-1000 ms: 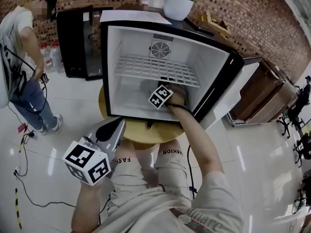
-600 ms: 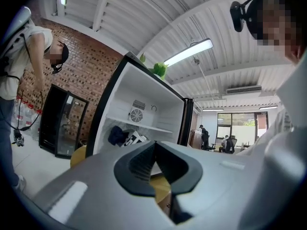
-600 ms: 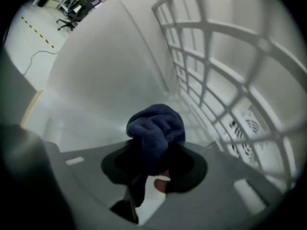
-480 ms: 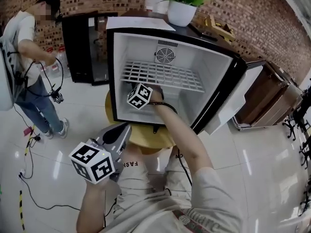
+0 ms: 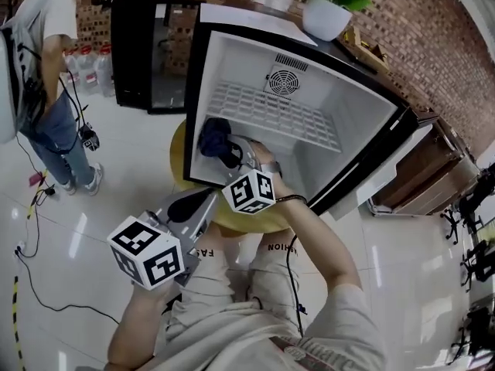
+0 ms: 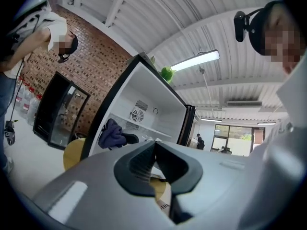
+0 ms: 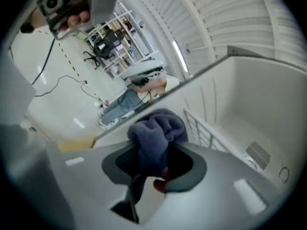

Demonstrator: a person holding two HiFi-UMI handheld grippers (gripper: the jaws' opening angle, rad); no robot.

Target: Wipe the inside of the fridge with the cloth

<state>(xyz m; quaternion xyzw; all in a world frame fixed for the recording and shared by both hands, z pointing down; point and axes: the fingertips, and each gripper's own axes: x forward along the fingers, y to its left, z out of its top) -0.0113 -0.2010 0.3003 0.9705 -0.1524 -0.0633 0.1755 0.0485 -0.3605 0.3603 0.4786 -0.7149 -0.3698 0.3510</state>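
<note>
The small fridge stands open, white inside, with a wire shelf and a fan grille on the back wall. My right gripper is shut on a dark blue cloth, which it holds at the front left of the fridge, beside the left wall. In the right gripper view the bunched cloth fills the gap between the jaws of the right gripper. My left gripper hangs shut and empty in front of the fridge, below the right one. The left gripper looks at the fridge and the cloth.
The fridge sits on a round yellow stool; its door swings out to the right. A potted plant stands on top. A black cabinet and a standing person are at the left. Cables lie on the tiled floor.
My right gripper has swept the cloth from the right of the fridge floor across to the left wall and drawn back toward the front edge. The left gripper has barely moved.
</note>
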